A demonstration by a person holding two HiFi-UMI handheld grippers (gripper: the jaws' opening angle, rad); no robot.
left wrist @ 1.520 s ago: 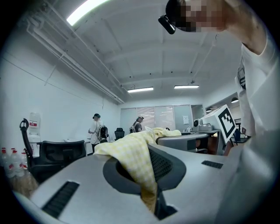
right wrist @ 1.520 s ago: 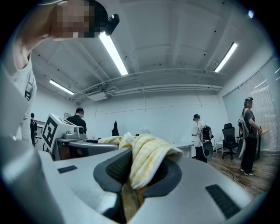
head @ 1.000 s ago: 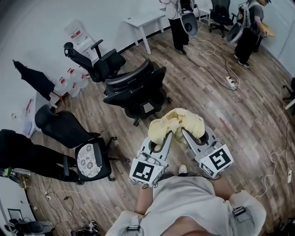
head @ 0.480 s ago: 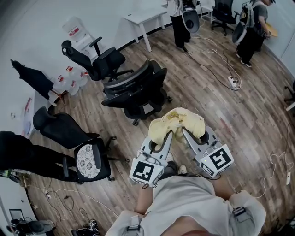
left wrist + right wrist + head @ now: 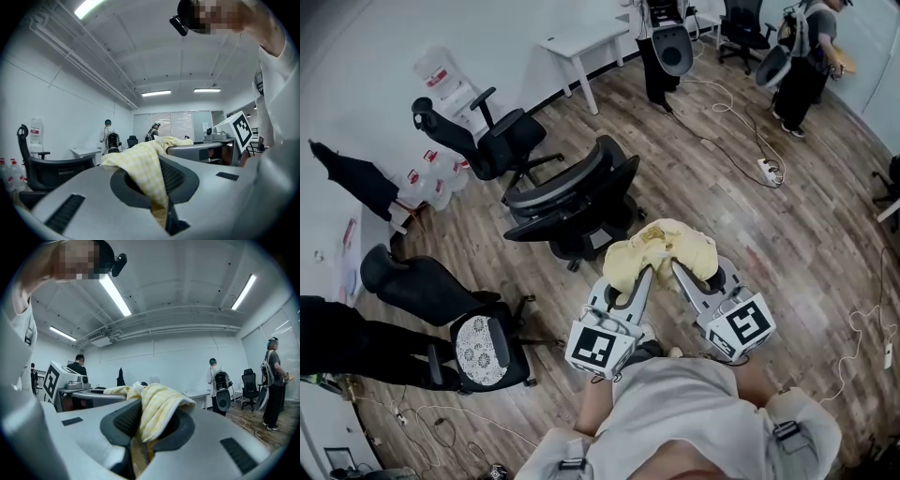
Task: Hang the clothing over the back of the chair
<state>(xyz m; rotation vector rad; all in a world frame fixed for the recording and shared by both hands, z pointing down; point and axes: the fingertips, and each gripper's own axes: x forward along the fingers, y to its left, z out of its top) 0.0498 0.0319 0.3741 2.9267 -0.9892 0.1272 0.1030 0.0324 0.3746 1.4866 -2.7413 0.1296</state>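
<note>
The left gripper has its jaws closed on a fold of the yellow checked clothing. The right gripper pinches another fold of it in the same way, and only a narrow strip of cloth is caught at each tip. In the head view the clothing sits as a crumpled bundle between and over the two grippers, in the air just in front of the person. It is near the closest black chair but not touching it. That chair stands just beyond and to the left, with its back tilted low. The main risk is probably the bunching: if the clothing is lowered as a lump it may perch on the sloping back and slide to the floor rather than fall evenly on both sides. The thin pinches could also slip if the cloth drags on the chair's edge. The chair appears to stand on wheels, so a nudge from a gripper might roll it away. Two more chairs stand farther left, so the approach is tight on that side.
</note>
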